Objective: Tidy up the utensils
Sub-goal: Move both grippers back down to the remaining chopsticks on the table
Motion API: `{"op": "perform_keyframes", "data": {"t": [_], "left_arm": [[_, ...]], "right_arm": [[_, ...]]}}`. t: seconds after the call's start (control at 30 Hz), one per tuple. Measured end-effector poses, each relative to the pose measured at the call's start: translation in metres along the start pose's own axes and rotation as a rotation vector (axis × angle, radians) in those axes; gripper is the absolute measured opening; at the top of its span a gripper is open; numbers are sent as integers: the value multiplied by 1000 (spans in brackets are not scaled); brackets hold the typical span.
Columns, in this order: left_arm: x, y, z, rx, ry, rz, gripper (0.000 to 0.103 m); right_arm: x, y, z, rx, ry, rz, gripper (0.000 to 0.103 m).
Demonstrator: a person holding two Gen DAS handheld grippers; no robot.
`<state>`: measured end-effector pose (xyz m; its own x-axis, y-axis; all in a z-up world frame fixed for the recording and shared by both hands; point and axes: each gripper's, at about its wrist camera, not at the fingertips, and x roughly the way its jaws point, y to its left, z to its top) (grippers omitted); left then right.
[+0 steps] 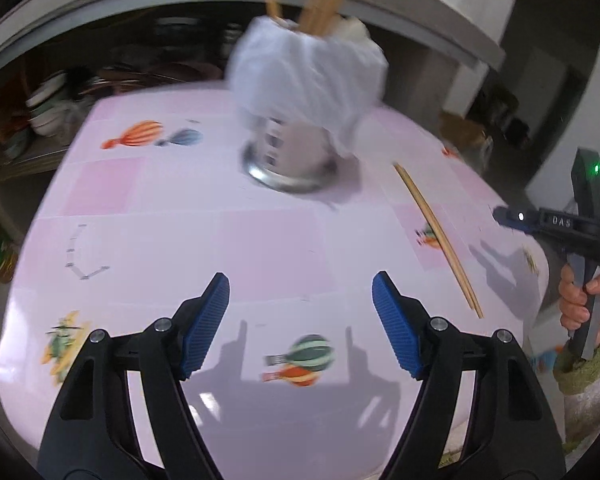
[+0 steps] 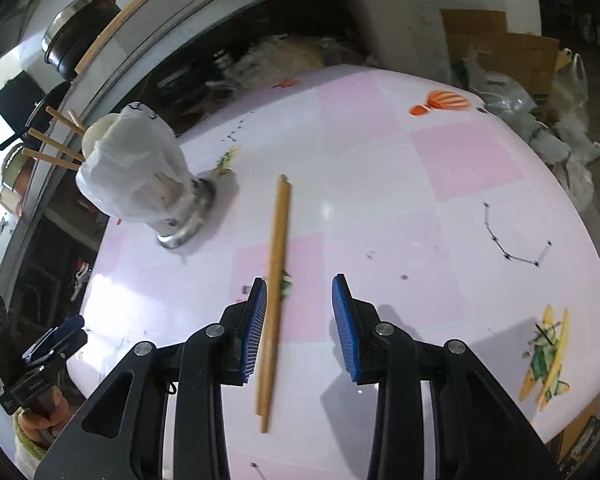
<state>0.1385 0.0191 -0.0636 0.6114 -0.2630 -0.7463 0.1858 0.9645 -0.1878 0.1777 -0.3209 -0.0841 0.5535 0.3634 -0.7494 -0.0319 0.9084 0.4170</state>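
Observation:
A metal utensil holder [image 1: 288,160] draped in white cloth stands at the far middle of the pink table [image 1: 140,240], with several chopsticks [image 1: 324,0] poking out of its top. My left gripper [image 1: 300,284] hovers open and empty in front of it. A loose pair of chopsticks [image 2: 276,264] lies on the table and runs between the fingers of my right gripper [image 2: 300,284], close beside the left pad without being pressed. That gripper is open. In the right wrist view the holder [image 2: 140,176] is at the left. The same loose pair [image 1: 436,236] shows at the right in the left wrist view.
A hand [image 1: 580,300] holds the right gripper [image 1: 508,216] past the table's right edge. An open shelf with stacked dishes [image 1: 48,108] lies behind the table. Cardboard and plastic bags [image 2: 520,72] sit beyond its far corner. A pot [image 2: 80,20] stands on the counter.

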Motion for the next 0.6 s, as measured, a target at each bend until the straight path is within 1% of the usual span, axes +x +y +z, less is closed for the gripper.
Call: {"op": "perform_keyframes", "data": {"t": [0.2,0.4,0.5,0.6], "left_arm": [[34,-42,5,60,36,-36,70],[70,-78,16,110,67,-90,69],[85,-91,22,132,80,-111,62],[100,-101,31,144,88,-135,51]], "right_arm": [[-3,-23,-2,29,0,5,34],[-6,-32,-3,27,-2,-10,34],[-7,-39,-4,30,-4,-17,34],[-8,-46,-4,41,-6,-17,34]]}}
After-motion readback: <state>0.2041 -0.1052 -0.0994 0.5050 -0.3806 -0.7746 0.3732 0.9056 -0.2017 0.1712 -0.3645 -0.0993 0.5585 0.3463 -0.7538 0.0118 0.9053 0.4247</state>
